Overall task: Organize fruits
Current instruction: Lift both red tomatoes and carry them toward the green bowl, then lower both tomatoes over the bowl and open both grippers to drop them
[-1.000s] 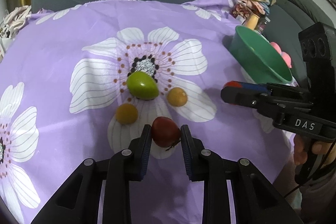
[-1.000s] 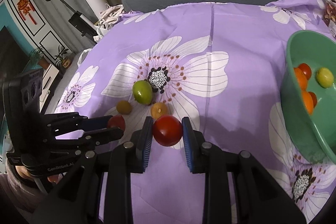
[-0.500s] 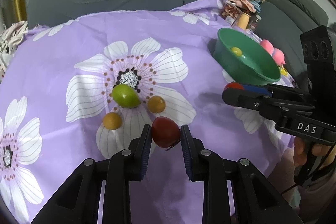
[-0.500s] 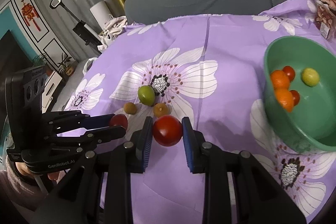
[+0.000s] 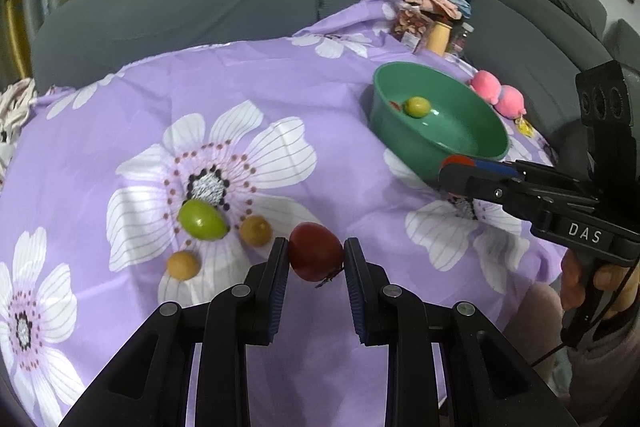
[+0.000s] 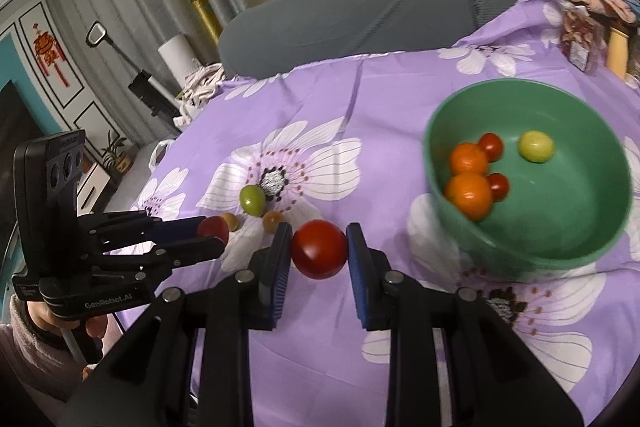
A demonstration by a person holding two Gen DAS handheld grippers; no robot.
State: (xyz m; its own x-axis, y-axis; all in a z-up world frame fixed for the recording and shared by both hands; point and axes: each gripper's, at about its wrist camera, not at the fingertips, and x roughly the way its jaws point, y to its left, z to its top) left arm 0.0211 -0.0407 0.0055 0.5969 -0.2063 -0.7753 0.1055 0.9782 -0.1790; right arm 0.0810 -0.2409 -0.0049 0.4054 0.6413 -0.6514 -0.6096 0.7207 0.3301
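Five fruits are seen in the round green plastic bowl (image 6: pixel 532 251). Each tool is clamped on a red tomato: left tool (image 5: pixel 316 261) on a dark one (image 5: pixel 316 255), right tool (image 6: pixel 319 254) on a bright one (image 6: pixel 319 254), both held above the purple-clothed worktop (image 5: pixel 320 115). A green fruit (image 5: pixel 201 219) and two small brown fruits (image 5: pixel 256 231) are left on the worktop.

the right gripper (image 5: pixel 460 167) has white letters "das" on its side. the left gripper (image 6: pixel 208 239) says "genrobot.ai" on its side.
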